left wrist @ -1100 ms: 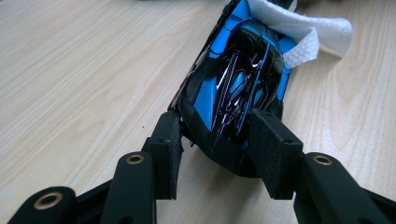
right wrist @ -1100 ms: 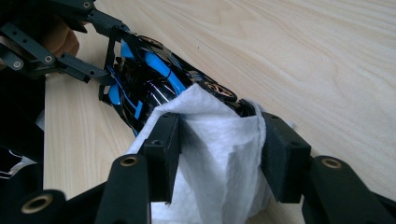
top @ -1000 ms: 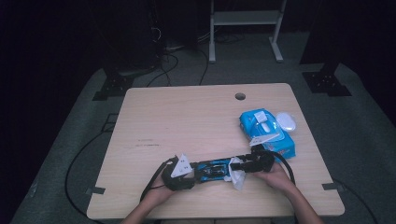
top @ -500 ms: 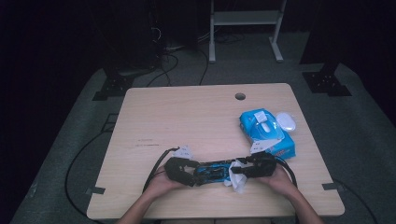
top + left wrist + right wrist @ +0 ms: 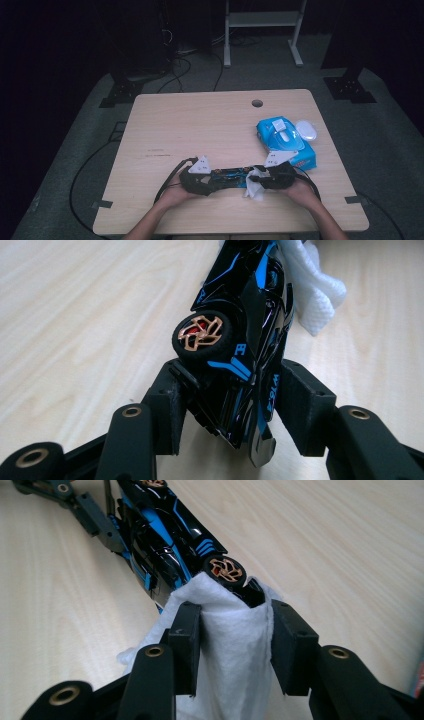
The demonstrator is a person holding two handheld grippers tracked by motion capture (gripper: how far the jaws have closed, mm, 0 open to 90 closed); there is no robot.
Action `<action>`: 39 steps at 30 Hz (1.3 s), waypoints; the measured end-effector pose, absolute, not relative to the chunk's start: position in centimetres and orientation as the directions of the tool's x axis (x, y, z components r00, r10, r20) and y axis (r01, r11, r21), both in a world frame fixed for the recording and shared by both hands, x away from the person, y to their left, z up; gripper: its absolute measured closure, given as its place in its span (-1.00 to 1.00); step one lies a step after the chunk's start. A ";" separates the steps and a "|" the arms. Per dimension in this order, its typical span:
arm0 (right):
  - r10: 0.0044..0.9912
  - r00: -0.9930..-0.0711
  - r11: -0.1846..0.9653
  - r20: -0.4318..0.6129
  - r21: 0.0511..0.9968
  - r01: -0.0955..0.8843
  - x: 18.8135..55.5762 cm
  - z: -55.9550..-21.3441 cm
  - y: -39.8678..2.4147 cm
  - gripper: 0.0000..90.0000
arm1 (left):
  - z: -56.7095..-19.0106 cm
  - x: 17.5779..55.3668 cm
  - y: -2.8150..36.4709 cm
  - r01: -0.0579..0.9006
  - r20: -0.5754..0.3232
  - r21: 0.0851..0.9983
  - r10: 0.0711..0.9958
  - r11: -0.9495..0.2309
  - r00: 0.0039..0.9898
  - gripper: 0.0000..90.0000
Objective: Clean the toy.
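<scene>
Both forearms enter from the near edge, the left claw (image 5: 212,181) with jaws just closing inward, the right claw (image 5: 255,181) facing it, jaws half closed, both held level and nearly tip to tip.

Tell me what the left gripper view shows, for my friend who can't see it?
A black and blue toy car with a gold wheel sits clamped between the left gripper jaws above a wooden table. A white wipe bunches at its far end.

Wipe (image 5: 235,650) is covering toy car's (image 5: 165,545) near end in right gripper view; pic edge is cutting off wipe bottom; packet (image 5: 287,142) print is too small to read.
</scene>
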State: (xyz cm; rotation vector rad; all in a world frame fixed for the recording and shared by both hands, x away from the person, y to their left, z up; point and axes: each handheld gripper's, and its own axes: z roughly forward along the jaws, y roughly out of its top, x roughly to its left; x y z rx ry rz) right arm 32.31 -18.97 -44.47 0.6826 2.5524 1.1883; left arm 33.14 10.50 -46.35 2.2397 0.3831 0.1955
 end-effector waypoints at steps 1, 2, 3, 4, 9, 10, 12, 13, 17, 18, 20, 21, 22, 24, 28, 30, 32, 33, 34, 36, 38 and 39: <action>0.517 -0.855 0.557 -0.029 0.770 0.310 32.4 -44.5 -18.9 0.30 | -46.4 33.1 10.5 0.211 0.009 0.771 0.341 -0.601 0.940 0.08; 0.519 -0.854 0.556 -0.028 0.770 0.313 32.4 -44.5 -19.0 0.30 | -46.4 33.1 10.5 0.205 0.016 0.770 0.340 -0.604 0.940 0.08; 0.523 -0.852 0.554 -0.026 0.769 0.317 32.4 -44.5 -19.0 0.30 | -46.4 33.0 10.5 0.200 0.023 0.769 0.339 -0.608 0.940 0.08; 0.523 -0.852 0.551 -0.019 0.770 0.321 32.4 -44.5 -19.2 0.30 | -46.3 32.9 10.5 0.199 0.024 0.766 0.337 -0.611 0.941 0.08; 0.525 -0.851 0.557 -0.012 0.761 0.333 31.7 -44.4 -19.6 0.41 | -46.4 32.4 10.8 0.209 -0.008 0.786 0.329 -0.582 0.944 0.07; 0.524 -0.852 0.561 -0.013 0.758 0.333 31.6 -44.3 -19.7 0.42 | -46.3 32.4 10.9 0.211 -0.017 0.794 0.326 -0.570 0.945 0.10; 0.524 -0.852 0.569 -0.009 0.748 0.342 31.3 -44.2 -19.8 0.53 | -46.2 32.2 11.0 0.219 -0.026 0.803 0.334 -0.554 0.942 0.16; 0.530 -0.848 0.567 -0.003 0.745 0.351 31.2 -44.2 -19.9 0.55 | -46.2 32.2 11.1 0.227 -0.036 0.807 0.338 -0.546 0.940 0.17; 0.537 -0.843 0.561 0.042 0.728 0.393 31.2 -43.7 -20.5 0.69 | -46.2 32.1 11.3 0.254 -0.065 0.828 0.366 -0.499 0.928 0.24; 0.546 -0.836 0.553 0.048 0.730 0.403 31.1 -43.4 -20.7 0.73 | -46.1 32.1 11.2 0.253 -0.053 0.827 0.377 -0.502 0.925 0.26; 0.564 -0.824 0.528 0.050 0.746 0.406 31.2 -42.7 -21.0 0.75 | -46.1 32.2 11.1 0.259 -0.043 0.832 0.408 -0.491 0.912 0.27; 0.572 -0.818 0.504 0.059 0.762 0.407 31.3 -42.3 -21.1 0.76 | -46.2 32.3 11.1 0.262 -0.043 0.833 0.416 -0.487 0.909 0.27; 0.583 -0.810 0.485 0.062 0.773 0.409 31.4 -42.0 -21.2 0.77 | -46.2 32.4 11.1 0.272 -0.048 0.835 0.430 -0.478 0.901 0.27; 0.608 -0.792 0.447 0.060 0.799 0.403 31.8 -41.5 -20.8 0.78 | -46.3 32.6 10.9 0.290 -0.059 0.837 0.451 -0.464 0.891 0.27; 0.655 -0.756 0.388 0.004 0.857 0.341 32.4 -40.6 -18.4 0.79 | -46.2 32.8 10.3 0.306 -0.070 0.834 0.461 -0.459 0.885 0.27; 0.660 -0.752 0.367 0.004 0.871 0.327 32.6 -40.5 -17.1 0.80 | -46.3 32.9 10.2 0.301 -0.067 0.832 0.454 -0.467 0.889 0.26; 0.661 -0.750 0.358 -0.007 0.882 0.307 32.6 -40.5 -16.1 0.80 | -46.4 32.8 10.3 0.307 -0.076 0.834 0.456 -0.458 0.887 0.25; 0.653 -0.757 0.356 -0.009 0.886 0.297 32.6 -40.7 -15.4 0.80 | -46.5 32.7 10.4 0.309 -0.080 0.836 0.457 -0.454 0.886 0.25; 0.646 -0.763 0.363 -0.010 0.883 0.297 32.6 -40.9 -14.9 0.80 | -46.6 32.6 10.5 0.309 -0.082 0.838 0.456 -0.449 0.886 0.23; 0.633 -0.774 0.369 -0.006 0.882 0.295 32.4 -41.6 -14.0 0.80 | -46.6 32.5 10.5 0.309 -0.083 0.840 0.456 -0.447 0.886 0.22; 0.613 -0.790 0.365 0.020 0.879 0.306 32.3 -42.2 -13.1 0.79 | -46.6 32.5 10.4 0.306 -0.081 0.841 0.455 -0.447 0.887 0.22; 0.606 -0.795 0.378 0.009 0.876 0.298 32.2 -42.5 -12.6 0.79 | -46.6 32.4 10.2 0.301 -0.072 0.839 0.456 -0.453 0.887 0.23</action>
